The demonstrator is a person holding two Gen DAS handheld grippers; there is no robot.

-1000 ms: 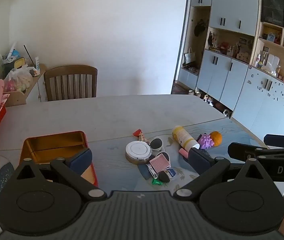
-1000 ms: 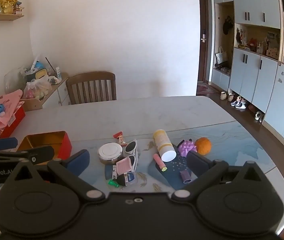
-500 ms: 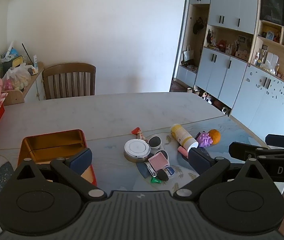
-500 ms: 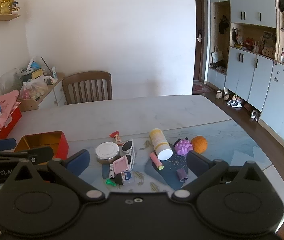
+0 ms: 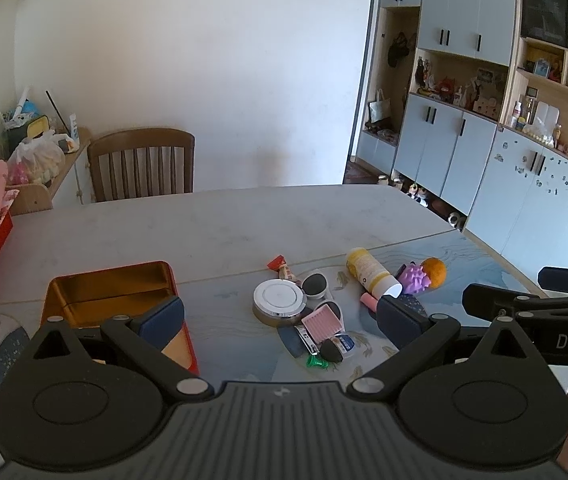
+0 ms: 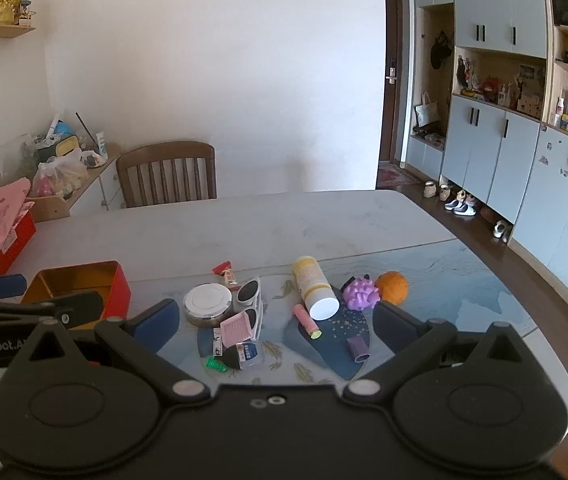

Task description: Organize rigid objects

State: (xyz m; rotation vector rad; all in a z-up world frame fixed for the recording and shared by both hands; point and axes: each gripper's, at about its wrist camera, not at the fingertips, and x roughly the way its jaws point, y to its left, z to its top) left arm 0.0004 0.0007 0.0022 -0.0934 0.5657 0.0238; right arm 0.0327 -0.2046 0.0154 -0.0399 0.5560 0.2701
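Clutter lay mid-table (image 6: 284, 220): we saw a round tin (image 6: 207, 299), sunglasses (image 6: 252, 300), bottle (image 6: 312, 286), purple toy (image 6: 360, 294) and orange (image 6: 392, 287), with a red box (image 5: 111, 292) well apart at left. We held left gripper (image 5: 279, 316) and right gripper (image 6: 275, 320) spread wide, both empty.
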